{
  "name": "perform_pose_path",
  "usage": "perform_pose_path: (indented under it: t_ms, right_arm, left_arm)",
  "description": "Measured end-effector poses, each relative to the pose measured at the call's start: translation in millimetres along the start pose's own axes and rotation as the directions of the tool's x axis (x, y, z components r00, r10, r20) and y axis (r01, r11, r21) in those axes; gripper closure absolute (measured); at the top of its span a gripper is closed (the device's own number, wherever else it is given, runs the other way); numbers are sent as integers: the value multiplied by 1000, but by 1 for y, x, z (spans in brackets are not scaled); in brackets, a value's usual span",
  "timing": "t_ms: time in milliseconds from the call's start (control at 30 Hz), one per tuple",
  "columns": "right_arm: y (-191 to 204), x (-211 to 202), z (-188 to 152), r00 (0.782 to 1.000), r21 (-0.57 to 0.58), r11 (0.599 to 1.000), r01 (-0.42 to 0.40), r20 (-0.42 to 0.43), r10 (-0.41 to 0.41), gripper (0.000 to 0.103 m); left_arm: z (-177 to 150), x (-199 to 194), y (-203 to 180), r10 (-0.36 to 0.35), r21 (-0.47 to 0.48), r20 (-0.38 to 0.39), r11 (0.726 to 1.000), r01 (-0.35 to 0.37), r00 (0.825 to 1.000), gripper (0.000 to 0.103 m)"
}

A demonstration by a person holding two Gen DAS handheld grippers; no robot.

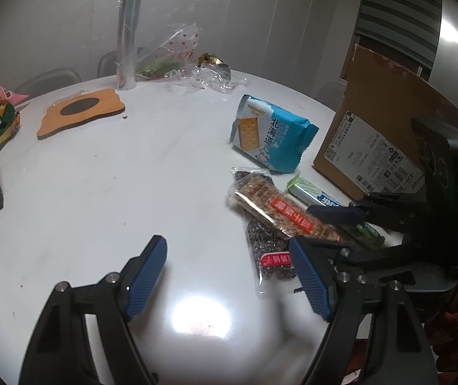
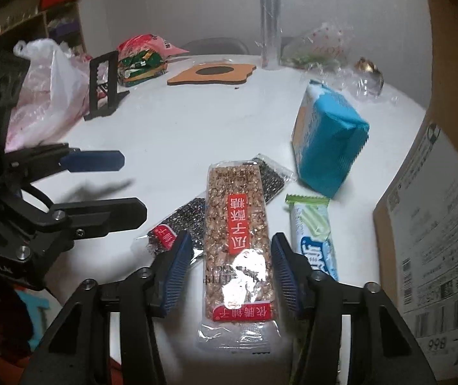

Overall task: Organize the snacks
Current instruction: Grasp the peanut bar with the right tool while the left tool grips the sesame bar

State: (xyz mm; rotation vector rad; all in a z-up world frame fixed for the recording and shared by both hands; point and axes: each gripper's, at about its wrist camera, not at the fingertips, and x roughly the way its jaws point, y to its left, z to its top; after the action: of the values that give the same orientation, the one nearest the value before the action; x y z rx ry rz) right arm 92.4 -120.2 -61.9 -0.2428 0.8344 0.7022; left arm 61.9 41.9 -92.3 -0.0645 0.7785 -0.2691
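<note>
Right claw (image 2: 229, 268), spread, straddles the seed brittle bar (image 2: 238, 240) lying at 6 o'clock on the tabletop (image 2: 177, 128). The bar looks light and stiff but brittle, its wrapper slick; grip mid-length across the narrow width. Left claw (image 1: 229, 277) is spread and empty.

Dim fisheye views; overhead glare on the white table (image 1: 100, 176).

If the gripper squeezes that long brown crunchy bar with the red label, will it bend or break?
The brown bar looks like a pressed flat slab, so it probably stays stiff but could crack under a hard squeeze. Its shiny clear wrapper may slip between the right gripper's open pads.
</note>
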Motion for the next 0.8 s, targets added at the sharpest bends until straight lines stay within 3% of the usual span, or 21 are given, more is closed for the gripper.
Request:
perform_pose_path:
  t_ms: [167, 467, 567, 667, 800]
  right_arm:
    - [3, -14, -8, 998, 31, 998, 60, 33, -61, 65]
    - [2, -46, -16, 974, 88, 975, 203, 89, -211, 66]
    - [-3, -46, -21, 967, 97, 968, 230, 87, -238, 66]
    - [-8, -45, -23, 967, 109, 967, 230, 87, -240, 65]
    - [-10, -45, -24, 970, 105, 971, 214, 94, -224, 65]
  left_arm:
    - [-1, 4, -8, -17, 27, -14, 999, 18, 1000, 27]
    - [8, 32, -34, -47, 80, -67, 995, 53, 997, 43]
    - [9, 45, -42, -18, 95, -86, 995, 26, 996, 48]
    - [9, 49, -47, 50, 128, -64, 991, -41, 997, 63]
    - [2, 42, -42, 88, 151, -47, 985, -80, 995, 63]
